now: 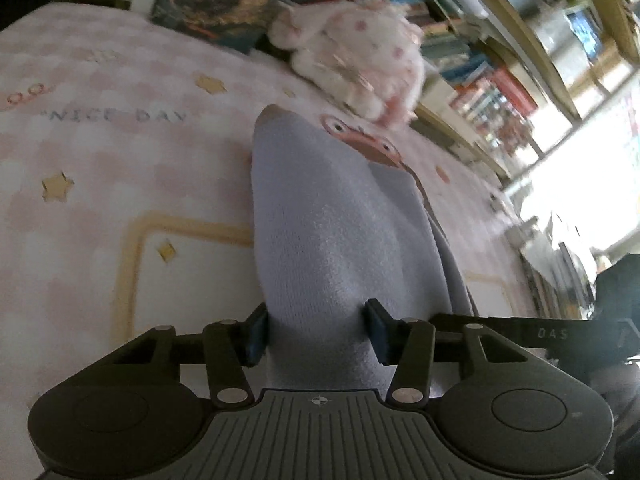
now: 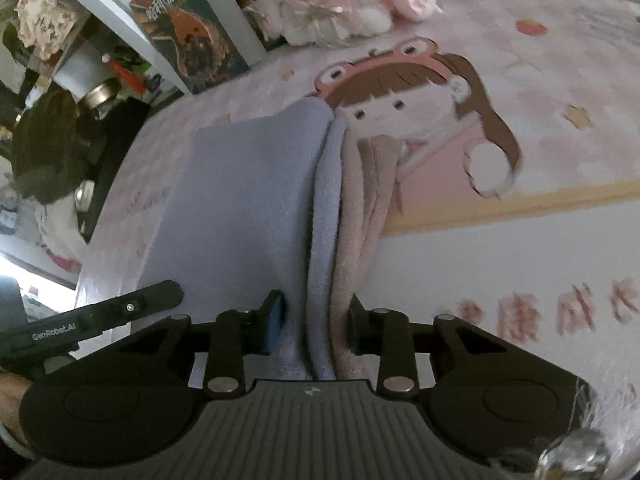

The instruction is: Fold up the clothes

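A lavender fleece garment (image 1: 332, 216) lies bunched lengthwise on the pink bed cover (image 1: 100, 152). My left gripper (image 1: 317, 334) is shut on its near end, with both blue pads against the cloth. In the right wrist view the same lavender garment (image 2: 248, 200) is folded along a ridge, with a pink layer (image 2: 368, 208) lying against its right side. My right gripper (image 2: 314, 324) is shut on both layers at the near end. The left gripper's black body (image 2: 80, 320) shows close at the left there. Part of the right gripper (image 1: 552, 334) shows at the right of the left wrist view.
A white and pink plush toy (image 1: 360, 60) sits at the far edge of the bed, beside an upright picture book (image 2: 188, 40). Bookshelves (image 1: 492, 92) stand past the bed's right side. The cover's cartoon girl print (image 2: 420, 108) lies just beyond the garment.
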Demonstrator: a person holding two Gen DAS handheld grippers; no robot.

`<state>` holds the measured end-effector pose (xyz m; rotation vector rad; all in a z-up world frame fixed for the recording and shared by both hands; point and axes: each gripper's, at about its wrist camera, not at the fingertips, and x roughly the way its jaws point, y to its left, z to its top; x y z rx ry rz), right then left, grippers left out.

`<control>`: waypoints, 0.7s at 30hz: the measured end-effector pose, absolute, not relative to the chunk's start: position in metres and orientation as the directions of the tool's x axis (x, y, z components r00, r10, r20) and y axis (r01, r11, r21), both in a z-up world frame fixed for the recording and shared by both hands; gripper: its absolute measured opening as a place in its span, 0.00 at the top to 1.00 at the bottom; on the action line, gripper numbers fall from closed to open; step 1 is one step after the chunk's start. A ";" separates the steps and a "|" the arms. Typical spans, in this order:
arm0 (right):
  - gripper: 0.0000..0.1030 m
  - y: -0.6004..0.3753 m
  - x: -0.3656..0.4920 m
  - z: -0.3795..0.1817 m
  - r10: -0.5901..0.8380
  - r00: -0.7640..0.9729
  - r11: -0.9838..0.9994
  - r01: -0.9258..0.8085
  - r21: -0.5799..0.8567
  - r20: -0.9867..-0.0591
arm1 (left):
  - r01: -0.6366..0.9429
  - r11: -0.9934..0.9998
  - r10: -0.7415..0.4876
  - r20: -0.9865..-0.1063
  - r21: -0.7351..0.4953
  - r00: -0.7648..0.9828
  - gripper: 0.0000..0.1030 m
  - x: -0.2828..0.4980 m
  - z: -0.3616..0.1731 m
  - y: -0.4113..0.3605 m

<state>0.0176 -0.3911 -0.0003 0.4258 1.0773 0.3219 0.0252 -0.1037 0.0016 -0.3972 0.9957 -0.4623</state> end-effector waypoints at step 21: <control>0.50 -0.433 -0.004 -0.013 0.525 0.354 0.836 -0.044 0.547 -0.774 | 0.061 0.815 -0.545 -0.727 -0.576 0.417 0.37 0.020 -0.016 -0.132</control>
